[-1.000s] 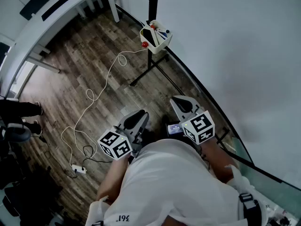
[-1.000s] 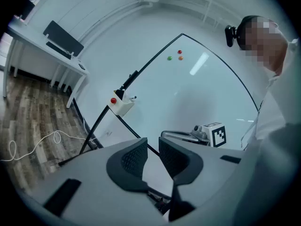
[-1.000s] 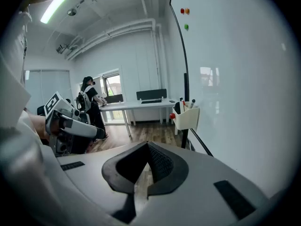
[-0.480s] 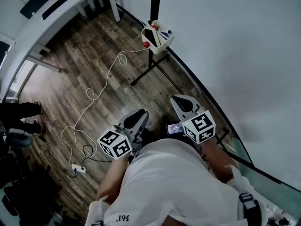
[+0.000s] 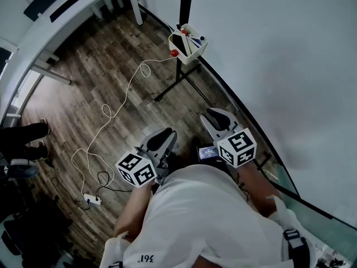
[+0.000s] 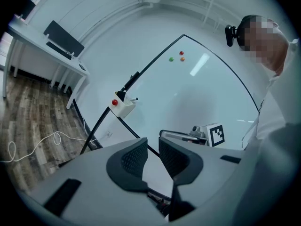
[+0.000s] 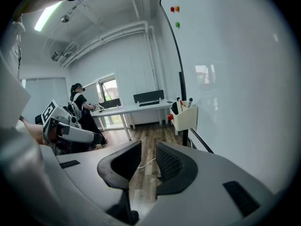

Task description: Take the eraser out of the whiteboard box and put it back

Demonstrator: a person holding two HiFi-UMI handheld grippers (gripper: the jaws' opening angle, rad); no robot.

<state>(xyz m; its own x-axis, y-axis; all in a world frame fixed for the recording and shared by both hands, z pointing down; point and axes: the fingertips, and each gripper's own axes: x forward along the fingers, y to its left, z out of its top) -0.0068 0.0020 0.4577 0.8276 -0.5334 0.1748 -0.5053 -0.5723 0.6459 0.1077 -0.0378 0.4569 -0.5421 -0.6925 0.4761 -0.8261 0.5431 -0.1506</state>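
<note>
The white whiteboard box [image 5: 188,44] hangs on the board's frame, well ahead of both grippers. A black eraser [image 5: 179,42] stands in it beside markers, and a red magnet sticks to its side. The box also shows in the left gripper view [image 6: 123,108] and the right gripper view [image 7: 185,117]. My left gripper [image 5: 161,139] is held in front of the body, open and empty [image 6: 152,143]. My right gripper [image 5: 218,116] hovers near the whiteboard's lower edge; its jaws have just been opening, with nothing between them [image 7: 148,148].
A white cable [image 5: 114,114] snakes over the wooden floor to a power strip [image 5: 92,201]. A white desk [image 5: 61,17] stands at the far left. The whiteboard stand's black legs [image 5: 177,84] reach across the floor. A person's legs [image 5: 22,132] show at the left edge.
The right gripper's jaws have parted a little. The person's legs at the left edge have shifted. Both grippers stay where they were.
</note>
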